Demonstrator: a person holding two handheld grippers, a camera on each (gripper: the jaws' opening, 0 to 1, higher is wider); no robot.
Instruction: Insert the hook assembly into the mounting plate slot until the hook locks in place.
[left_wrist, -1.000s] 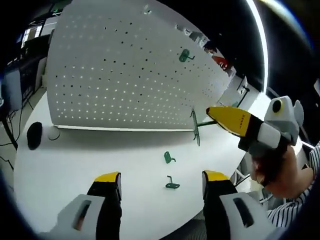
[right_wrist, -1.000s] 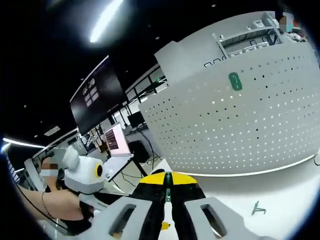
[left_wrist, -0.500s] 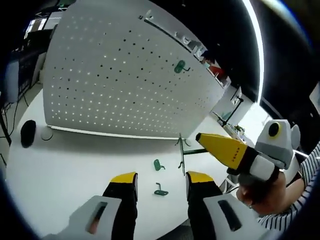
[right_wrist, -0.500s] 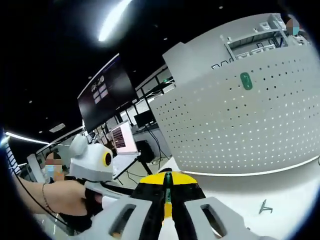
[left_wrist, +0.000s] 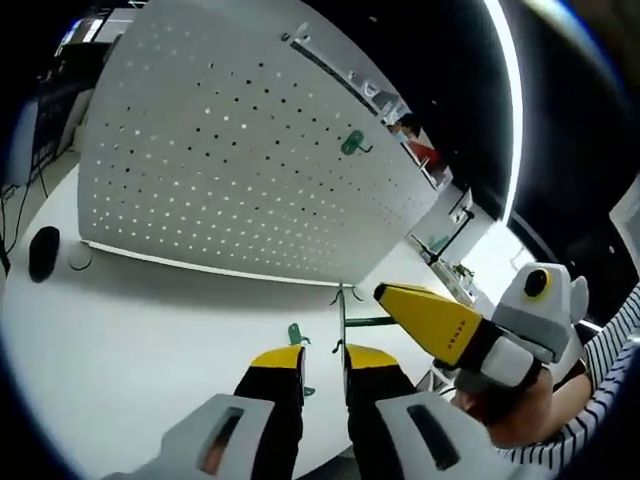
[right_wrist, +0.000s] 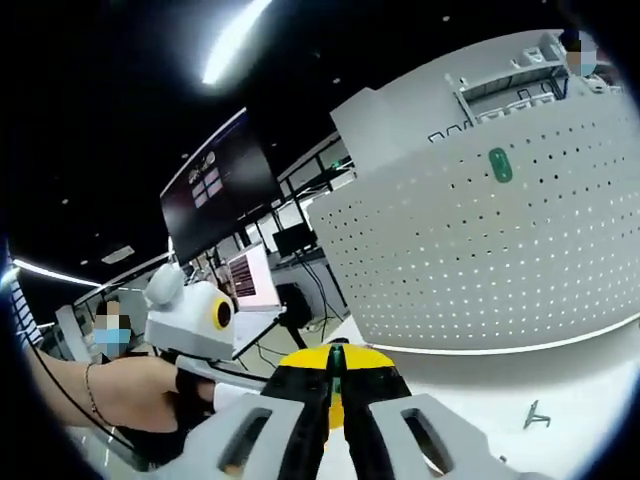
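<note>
A white pegboard (left_wrist: 230, 160) stands on the white table (left_wrist: 120, 340), with one green hook (left_wrist: 352, 143) mounted high on it. My right gripper (left_wrist: 385, 297) comes in from the right, shut on a green hook assembly (left_wrist: 341, 312) whose thin plate stands edge-on. My left gripper (left_wrist: 325, 358) has its yellow tips a narrow gap apart just below that plate, and I see no contact. A loose green hook (left_wrist: 295, 334) lies on the table beyond the tips. In the right gripper view my right gripper (right_wrist: 336, 372) pinches the green piece (right_wrist: 336, 356), facing the pegboard (right_wrist: 480, 250) and its mounted hook (right_wrist: 499, 165).
A black mouse (left_wrist: 42, 252) lies at the table's left end. Another loose hook (right_wrist: 537, 413) rests on the table at the lower right. A dark wall screen (right_wrist: 215, 185) and office desks stand behind. A striped sleeve (left_wrist: 600, 400) is at the right.
My left gripper's jaws have narrowed from wide apart to a slim gap. The right gripper has brought its hook leftward, up to the left jaw tips.
</note>
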